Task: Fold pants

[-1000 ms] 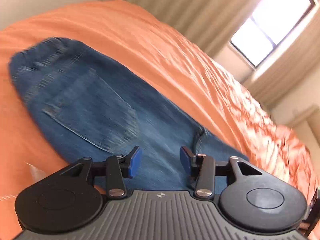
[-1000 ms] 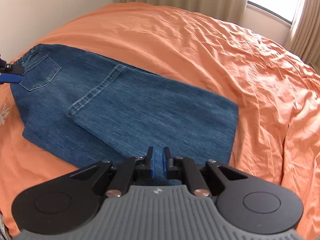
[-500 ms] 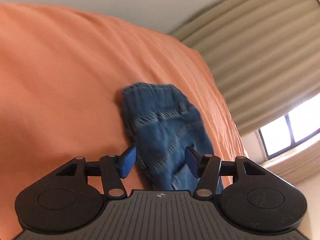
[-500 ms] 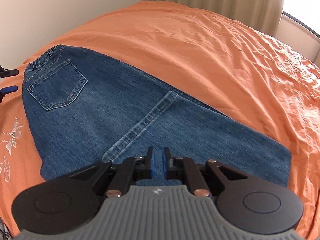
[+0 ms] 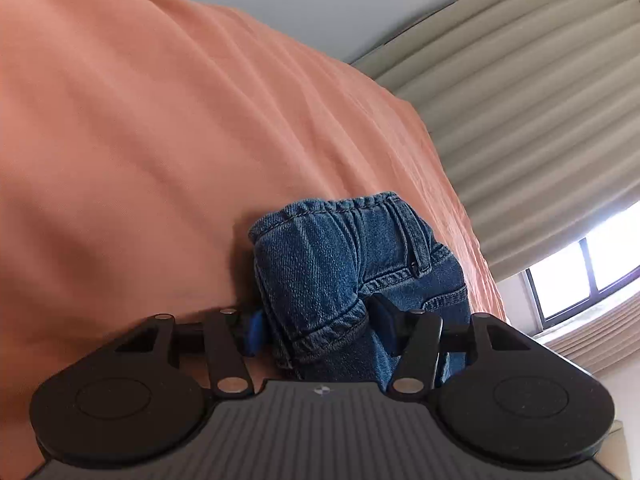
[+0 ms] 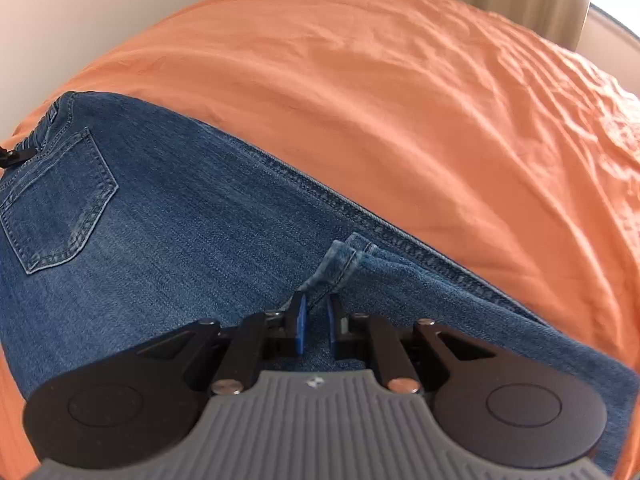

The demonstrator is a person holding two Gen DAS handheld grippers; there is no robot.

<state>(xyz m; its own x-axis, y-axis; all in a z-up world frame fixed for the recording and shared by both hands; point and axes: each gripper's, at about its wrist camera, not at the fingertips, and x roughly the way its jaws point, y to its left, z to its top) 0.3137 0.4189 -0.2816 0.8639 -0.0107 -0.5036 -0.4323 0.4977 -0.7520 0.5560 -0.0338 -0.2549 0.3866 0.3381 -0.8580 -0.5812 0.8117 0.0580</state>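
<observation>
Blue jeans [image 6: 160, 220] lie flat on an orange bedspread [image 6: 400, 100], back pocket [image 6: 56, 208] up. My left gripper [image 5: 318, 330] is low at the waist end. The bunched waistband [image 5: 320, 264] sits between its open jaws, and denim fills the gap up to both pads. That gripper's black tip [image 6: 8, 158] shows at the left edge of the right wrist view. My right gripper [image 6: 316, 324] is shut, with its tips down on the denim. A raised fold of stitched hem [image 6: 344, 258] stands just ahead of them.
The orange bedspread [image 5: 160, 120] stretches wide around the jeans, wrinkled on the right. Beige curtains [image 5: 540, 100] and a bright window [image 5: 580, 272] lie beyond the bed. A pale wall [image 6: 80, 8] borders its far left side.
My left gripper has sunk and moved in, so the waistband now sits between its jaws. My right gripper has come down closer to the jeans, up to the raised hem fold.
</observation>
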